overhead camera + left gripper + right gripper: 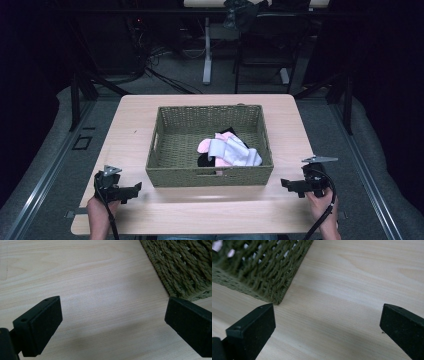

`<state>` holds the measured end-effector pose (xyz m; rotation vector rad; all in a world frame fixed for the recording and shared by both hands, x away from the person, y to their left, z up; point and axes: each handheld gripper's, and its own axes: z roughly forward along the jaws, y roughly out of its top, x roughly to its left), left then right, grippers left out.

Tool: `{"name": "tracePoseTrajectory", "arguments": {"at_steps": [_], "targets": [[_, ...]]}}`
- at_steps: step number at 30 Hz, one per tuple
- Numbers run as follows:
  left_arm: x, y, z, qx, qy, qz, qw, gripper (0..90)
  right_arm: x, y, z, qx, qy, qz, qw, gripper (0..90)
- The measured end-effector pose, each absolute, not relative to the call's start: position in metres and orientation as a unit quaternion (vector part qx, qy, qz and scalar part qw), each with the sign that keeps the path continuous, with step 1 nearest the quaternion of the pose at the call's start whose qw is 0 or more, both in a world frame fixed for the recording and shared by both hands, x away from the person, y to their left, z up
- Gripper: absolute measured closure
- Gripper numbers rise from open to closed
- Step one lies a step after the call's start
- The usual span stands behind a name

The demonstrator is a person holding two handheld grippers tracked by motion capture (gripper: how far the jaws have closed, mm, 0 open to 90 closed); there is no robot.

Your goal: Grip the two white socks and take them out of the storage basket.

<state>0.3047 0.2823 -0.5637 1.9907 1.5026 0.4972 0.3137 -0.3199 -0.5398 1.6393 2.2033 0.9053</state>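
Socks (227, 150), pink, white and black, lie heaped in the woven basket (165, 150) on the desk (130, 120). Both hand-held grippers, left (131, 191) and right (289, 185), gape wide, empty; better reach over the rim from above.

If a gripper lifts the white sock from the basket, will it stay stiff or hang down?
The white sock lies crumpled over other socks, so it will probably hang limp. It looks light, and neighbouring socks might drag along. The woven basket should hardly move.
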Motion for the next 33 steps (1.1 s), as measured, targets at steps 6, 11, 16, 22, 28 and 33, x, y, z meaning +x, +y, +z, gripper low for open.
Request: {"name": "tracePoseTrajectory", "arguments": {"at_steps": [6, 11, 16, 22, 28, 33], "targets": [[0.305, 0.283, -0.563, 0.747, 0.567, 0.186, 0.294, 1.4, 0.311, -0.317, -0.527, 0.553, 0.758, 0.316, 0.137, 0.0], [0.304, 0.283, -0.563, 0.748, 0.565, 0.187, 0.294, 1.4, 0.311, -0.318, -0.513, 0.547, 0.756, 0.330, 0.143, 0.0], [0.304, 0.284, -0.563, 0.747, 0.565, 0.188, 0.296, 1.4, 0.313, -0.317, -0.493, 0.534, 0.760, 0.337, 0.151, 0.0], [0.304, 0.284, -0.562, 0.751, 0.559, 0.189, 0.296, 1.3, 0.321, -0.312, -0.475, 0.519, 0.770, 0.339, 0.150, 0.0], [0.303, 0.284, -0.561, 0.749, 0.560, 0.190, 0.299, 1.3, 0.329, -0.304, -0.455, 0.504, 0.780, 0.337, 0.157, 0.0], [0.303, 0.284, -0.561, 0.749, 0.560, 0.189, 0.300, 1.3, 0.341, -0.287, -0.435, 0.482, 0.792, 0.341, 0.159, 0.0]]}}
